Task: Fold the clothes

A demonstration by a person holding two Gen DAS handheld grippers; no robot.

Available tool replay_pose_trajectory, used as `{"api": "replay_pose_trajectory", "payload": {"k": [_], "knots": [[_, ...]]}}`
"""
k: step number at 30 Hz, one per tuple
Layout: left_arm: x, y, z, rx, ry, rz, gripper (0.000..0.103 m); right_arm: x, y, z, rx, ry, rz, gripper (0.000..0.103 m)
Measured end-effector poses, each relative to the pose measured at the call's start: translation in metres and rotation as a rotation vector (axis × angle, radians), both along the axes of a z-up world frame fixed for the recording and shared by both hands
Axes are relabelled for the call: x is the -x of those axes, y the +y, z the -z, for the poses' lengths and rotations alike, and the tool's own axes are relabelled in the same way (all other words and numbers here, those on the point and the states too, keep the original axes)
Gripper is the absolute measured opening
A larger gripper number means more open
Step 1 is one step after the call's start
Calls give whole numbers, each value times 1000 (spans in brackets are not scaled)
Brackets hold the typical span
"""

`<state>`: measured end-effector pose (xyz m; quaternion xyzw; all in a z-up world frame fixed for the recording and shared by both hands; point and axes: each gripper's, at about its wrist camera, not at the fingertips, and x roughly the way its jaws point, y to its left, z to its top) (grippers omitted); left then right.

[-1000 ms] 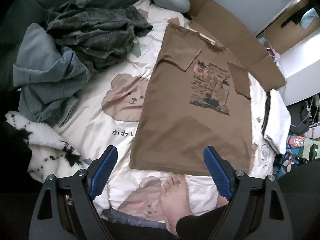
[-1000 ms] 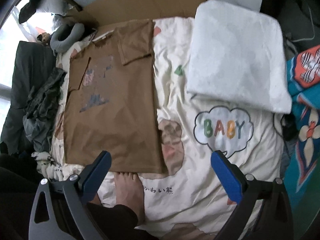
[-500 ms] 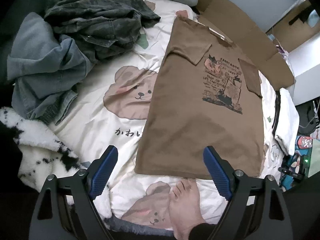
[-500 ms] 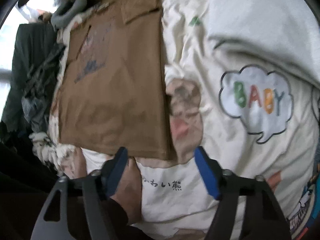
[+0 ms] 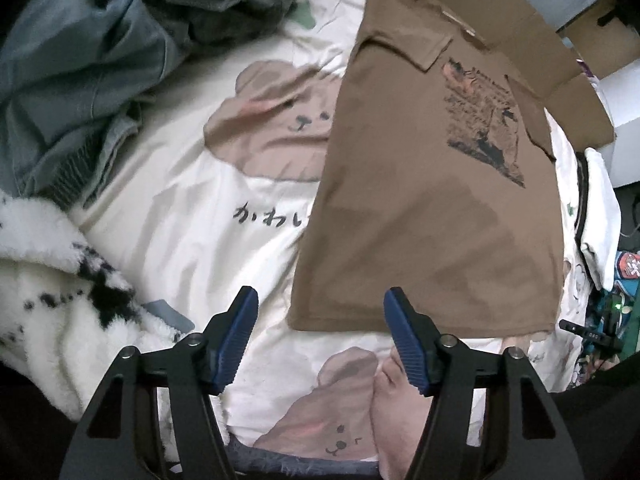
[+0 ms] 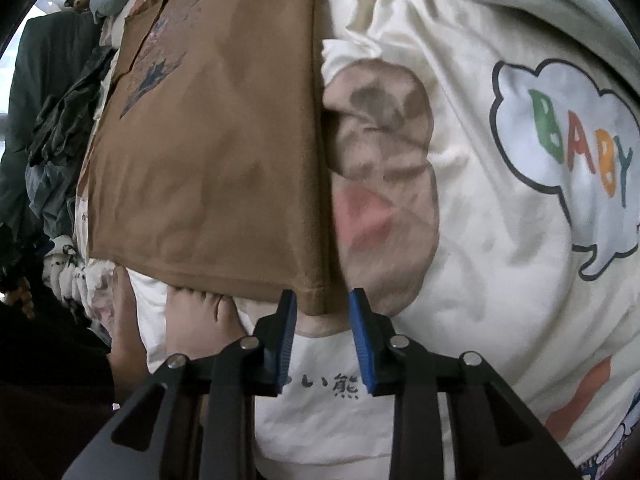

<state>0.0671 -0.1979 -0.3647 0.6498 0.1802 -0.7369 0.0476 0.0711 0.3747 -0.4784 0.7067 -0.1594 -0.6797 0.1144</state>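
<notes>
A brown printed T-shirt [image 5: 432, 200] lies flat on the cream cartoon bedsheet [image 5: 192, 216], both sleeves folded in over the chest. My left gripper [image 5: 320, 312] is open, its blue fingers straddling the shirt's near-left hem corner from just above. In the right wrist view the same T-shirt [image 6: 208, 152] fills the upper left. My right gripper [image 6: 322, 304] stands partly open, narrower than the left, with the shirt's near-right hem corner between its fingertips. The jaws are not closed on the cloth.
A heap of grey and denim clothes [image 5: 92, 60] and a black-and-white fleece [image 5: 48, 272] lie to the left. A folded white garment [image 5: 600, 216] rests at the right edge, flattened cardboard [image 5: 520, 40] beyond. The person's bare foot [image 6: 196, 328] stands on the sheet by the hem.
Both grippers have come down and forward to the shirt's near hem corners. The right gripper has narrowed markedly; the left has narrowed a little.
</notes>
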Motion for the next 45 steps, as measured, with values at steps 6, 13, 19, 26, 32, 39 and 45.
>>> {"api": "replay_pose_trajectory", "payload": {"k": [6, 13, 19, 26, 32, 39, 45], "knots": [[-5, -5, 23, 6, -33, 7, 56, 8, -1, 14, 8, -10, 3, 21], [-6, -6, 51, 13, -93, 32, 56, 10, -12, 30, 10, -42, -18, 21], [-5, -6, 71, 3, -117, 53, 41, 13, -14, 34, 3, -54, -20, 21], [0, -2, 90, -8, -126, 89, 41, 16, -18, 33, -21, -63, -24, 21], [5, 5, 94, 7, -117, 149, 25, 18, -23, 31, -51, -62, -42, 21], [4, 1, 104, -18, -126, 139, 16, 19, -24, 27, -34, -60, -26, 11], [4, -5, 113, -52, -137, 106, 16, 25, -27, 29, -47, -73, -33, 13]]}}
